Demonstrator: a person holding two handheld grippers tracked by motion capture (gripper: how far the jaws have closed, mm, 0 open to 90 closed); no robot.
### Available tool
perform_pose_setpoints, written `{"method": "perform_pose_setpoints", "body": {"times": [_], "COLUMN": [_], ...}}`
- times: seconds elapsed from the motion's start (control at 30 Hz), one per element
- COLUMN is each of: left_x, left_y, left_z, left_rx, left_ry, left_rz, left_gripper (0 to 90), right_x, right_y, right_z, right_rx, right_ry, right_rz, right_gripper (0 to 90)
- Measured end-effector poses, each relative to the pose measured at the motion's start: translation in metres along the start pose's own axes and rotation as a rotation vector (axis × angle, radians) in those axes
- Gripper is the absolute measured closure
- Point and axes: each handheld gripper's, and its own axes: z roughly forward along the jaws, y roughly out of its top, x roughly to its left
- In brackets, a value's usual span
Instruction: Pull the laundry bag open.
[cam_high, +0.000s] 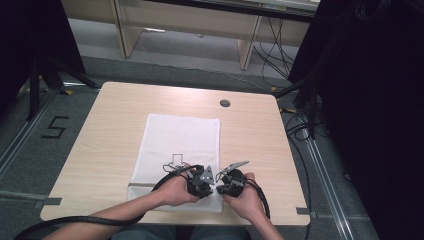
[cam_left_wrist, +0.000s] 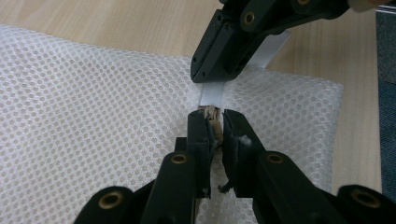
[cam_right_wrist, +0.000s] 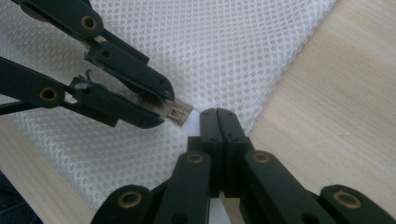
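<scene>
- Both grippers meet low over the near edge of the table (cam_high: 115, 100) in the high view: the left gripper (cam_high: 204, 184) and right gripper (cam_high: 226, 184) sit tip to tip over the near right corner of a white mesh bag (cam_high: 180, 145). The bag lies flat, its long axis running near to far, its open or zippered end apparently toward the person.
- From the left gripper view, the left gripper (cam_left_wrist: 215, 122) is clamped on a small tan zipper pull (cam_left_wrist: 211, 113), jaws almost together with the pull between them. Just beyond it, the right gripper (cam_left_wrist: 208, 80) pinches a white tape strip (cam_left_wrist: 212, 94) at the bag's edge. That pairing looks meant to brace the bag with one hand while the other draws the slider.
- From the right gripper view, the right gripper (cam_right_wrist: 218, 113) has its jaws fully together on the bag's rim, the tape itself hidden between them. The left gripper (cam_right_wrist: 169, 109) comes in from the left, the pull (cam_right_wrist: 180, 113) poking out of its tips toward the right jaws, so the zip line seems to run along the near edge, left to right.
</scene>
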Motion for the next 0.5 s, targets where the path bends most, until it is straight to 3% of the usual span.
{"method": "perform_pose_setpoints", "body": {"times": [0.07,0.17,0.33,0.43,0.5], "left_x": [-0.0003,-0.0012,-0.0017,-0.0026,-0.0022], "left_y": [0.0002,0.0005,0.0004,0.0006,0.0008], "left_z": [0.0002,0.0006,0.0003,-0.0002,-0.0009], "left_rx": [-0.001,0.000,-0.004,-0.007,0.000], "left_ry": [0.002,-0.002,0.004,0.003,0.004], "left_rz": [0.001,-0.012,-0.017,-0.023,-0.008], "left_gripper": [81.2,81.2,81.2,81.3,81.4], "right_x": [-0.0003,0.0009,0.0023,0.0031,0.0054], "right_y": [0.0008,0.0018,0.0001,0.0005,0.0008], "right_z": [-0.0005,-0.0015,0.0012,0.0029,0.0025], "right_rx": [-0.026,-0.042,-0.006,-0.019,-0.003], "right_ry": [0.001,0.002,0.007,-0.004,-0.016], "right_rz": [-0.038,-0.040,0.007,-0.044,-0.034], "right_gripper": [90.0,90.0,90.0,90.0,90.0]}}
